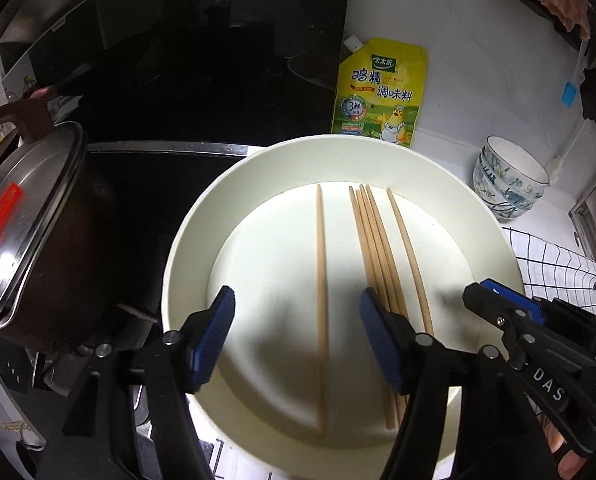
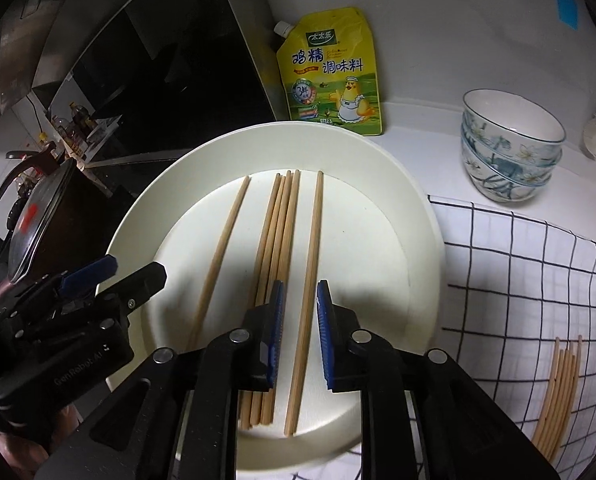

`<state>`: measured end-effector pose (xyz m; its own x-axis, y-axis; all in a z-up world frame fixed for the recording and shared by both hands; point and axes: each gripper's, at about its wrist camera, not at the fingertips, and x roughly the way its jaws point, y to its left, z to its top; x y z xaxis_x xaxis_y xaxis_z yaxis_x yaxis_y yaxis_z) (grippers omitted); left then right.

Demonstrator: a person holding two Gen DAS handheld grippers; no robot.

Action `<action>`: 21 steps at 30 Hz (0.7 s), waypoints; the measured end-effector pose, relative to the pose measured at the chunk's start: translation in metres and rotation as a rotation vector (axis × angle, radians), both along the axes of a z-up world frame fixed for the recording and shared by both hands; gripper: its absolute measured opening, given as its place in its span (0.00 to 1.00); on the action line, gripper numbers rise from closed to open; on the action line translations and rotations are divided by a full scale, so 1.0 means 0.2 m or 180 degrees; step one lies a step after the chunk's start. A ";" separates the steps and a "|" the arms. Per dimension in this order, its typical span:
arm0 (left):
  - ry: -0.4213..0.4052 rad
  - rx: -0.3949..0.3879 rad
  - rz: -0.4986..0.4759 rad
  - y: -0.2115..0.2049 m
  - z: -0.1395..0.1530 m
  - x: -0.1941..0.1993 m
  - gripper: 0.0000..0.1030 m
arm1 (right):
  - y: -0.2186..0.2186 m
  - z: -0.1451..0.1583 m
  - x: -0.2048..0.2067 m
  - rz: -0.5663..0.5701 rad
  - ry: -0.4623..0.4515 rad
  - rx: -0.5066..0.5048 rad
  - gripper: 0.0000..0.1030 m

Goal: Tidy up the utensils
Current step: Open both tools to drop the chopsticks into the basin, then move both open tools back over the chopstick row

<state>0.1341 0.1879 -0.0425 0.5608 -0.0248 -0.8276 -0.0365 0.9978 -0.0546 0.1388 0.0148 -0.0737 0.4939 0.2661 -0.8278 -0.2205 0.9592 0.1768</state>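
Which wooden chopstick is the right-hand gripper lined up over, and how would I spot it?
Find the big round cream plate on the white counter, in front of the yellow seasoning pouch. Six pale wooden chopsticks lie along it: one alone on the left, four bunched in the middle. Yours is the single chopstick right of that bunch, lying apart and running between the right gripper fingers, which are not touching it.

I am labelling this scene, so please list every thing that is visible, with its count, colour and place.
plate: one, cream-white, centre of the counter.
chopsticks on plate: six, light wood; four bunched, one apart on each side.
chopsticks on cloth: a bunch, light wood, far right.
checked cloth: one, white with black lines, right of plate.
seasoning pouch: one, yellow, behind plate.
bowls: stacked, white with blue flowers, back right.
pot with lid: one, dark, steel lid, left.
left hand-held gripper: black, blue pads, open.
right hand-held gripper: black, blue pads, astride one chopstick.
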 end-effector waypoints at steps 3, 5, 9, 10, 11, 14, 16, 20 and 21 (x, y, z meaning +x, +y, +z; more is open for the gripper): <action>-0.0015 -0.0010 -0.0015 0.00 0.02 -0.03 0.63 | -0.02 0.02 -0.04 -0.0010 -0.0016 0.0007 0.19; -0.0030 -0.0017 -0.0019 0.00 0.04 -0.05 0.65 | -0.03 0.04 -0.07 -0.0015 -0.0035 0.0011 0.20; -0.0091 -0.0006 -0.0018 -0.01 0.09 -0.11 0.69 | -0.06 0.08 -0.13 -0.0023 -0.0084 0.0020 0.24; -0.0103 -0.0002 -0.0019 -0.02 0.10 -0.12 0.71 | -0.07 0.09 -0.15 -0.0021 -0.0095 0.0021 0.24; -0.0113 -0.0003 -0.0021 -0.03 0.11 -0.14 0.72 | -0.07 0.10 -0.16 -0.0020 -0.0108 0.0022 0.25; -0.0142 -0.0009 -0.0048 -0.05 0.13 -0.17 0.73 | -0.10 0.13 -0.20 -0.0024 -0.0146 0.0031 0.27; -0.0159 0.0004 -0.0058 -0.07 0.15 -0.20 0.75 | -0.13 0.15 -0.23 -0.0034 -0.0167 0.0033 0.28; -0.0217 0.0030 -0.0044 -0.12 0.18 -0.25 0.79 | -0.19 0.18 -0.29 -0.0056 -0.0217 0.0018 0.33; -0.0223 0.0027 -0.0055 -0.14 0.18 -0.27 0.79 | -0.21 0.19 -0.30 -0.0063 -0.0237 0.0011 0.35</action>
<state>0.0803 0.1606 -0.0064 0.6170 -0.0280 -0.7865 -0.0156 0.9987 -0.0478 0.0779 -0.0272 -0.0367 0.5592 0.2584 -0.7877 -0.2142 0.9630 0.1639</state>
